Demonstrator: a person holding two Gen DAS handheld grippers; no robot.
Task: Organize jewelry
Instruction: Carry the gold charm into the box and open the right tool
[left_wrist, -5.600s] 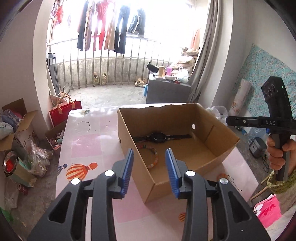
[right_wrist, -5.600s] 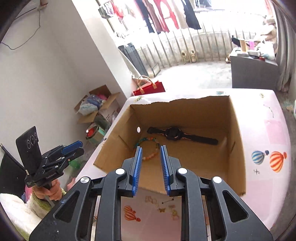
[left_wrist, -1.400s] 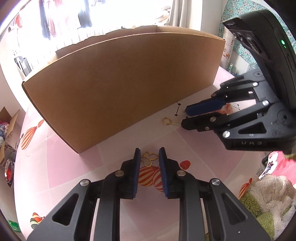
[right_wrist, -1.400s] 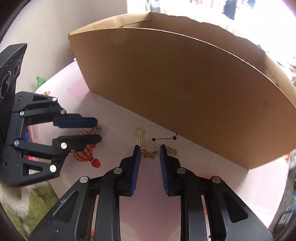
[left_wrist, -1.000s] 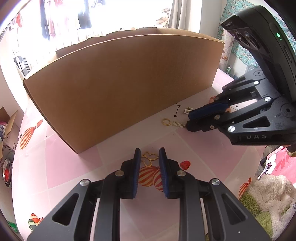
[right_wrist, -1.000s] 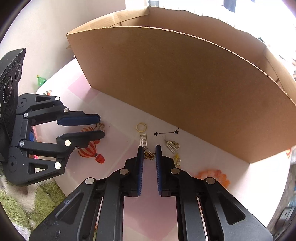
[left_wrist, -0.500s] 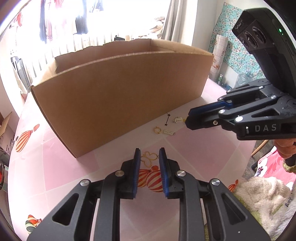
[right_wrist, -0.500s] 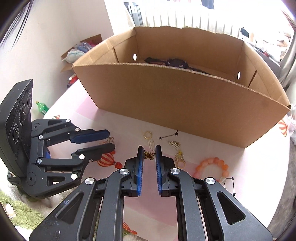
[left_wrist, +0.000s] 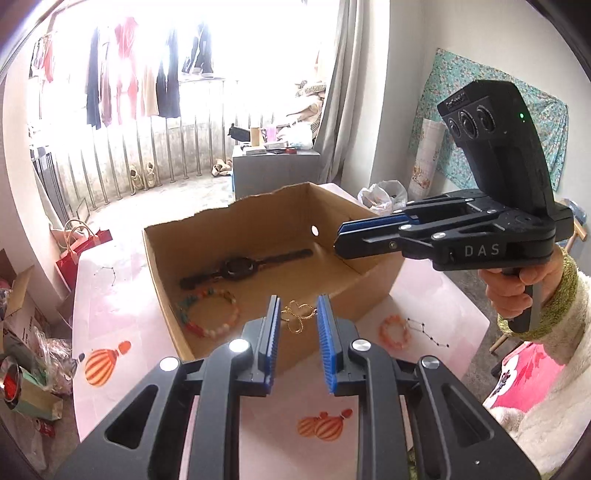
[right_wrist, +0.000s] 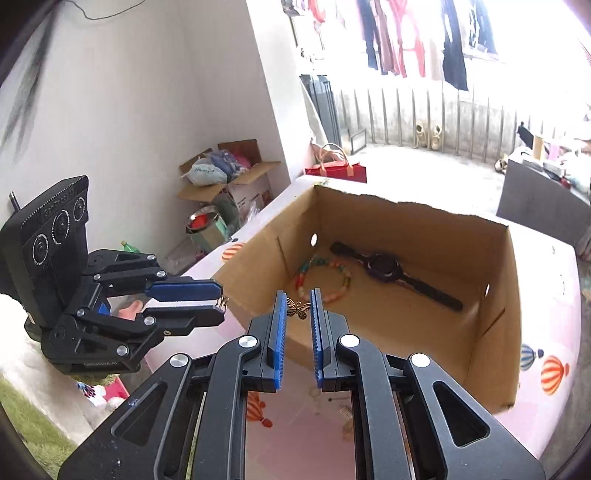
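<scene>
My left gripper (left_wrist: 297, 305) is shut on a gold clover-shaped pendant (left_wrist: 295, 320), held in the air above the near wall of the cardboard box (left_wrist: 157, 266). My right gripper (right_wrist: 298, 295) is shut on a small gold butterfly charm (right_wrist: 298, 309), also above the box's near edge. Inside the box lie a black watch (left_wrist: 240, 265) and a multicoloured beaded bracelet (left_wrist: 210, 314). An orange bead bracelet (left_wrist: 394, 330) rests on the table by the box. Each gripper also shows in the other's view: right gripper (left_wrist: 338, 243), left gripper (right_wrist: 221, 301).
The box stands on a pink table (left_wrist: 110, 302) printed with balloons. A few small charms (right_wrist: 345, 410) lie on the table under my right gripper. Red bag (left_wrist: 79, 243), open cartons (right_wrist: 229, 173) and clutter sit on the floor at the left. A grey cabinet (left_wrist: 273, 173) stands behind.
Both grippers rose from the tabletop with their charms pinched, and tilted up. The box's inside, with watch and bracelet, came into view. The right gripper closed onto the butterfly a second ago.
</scene>
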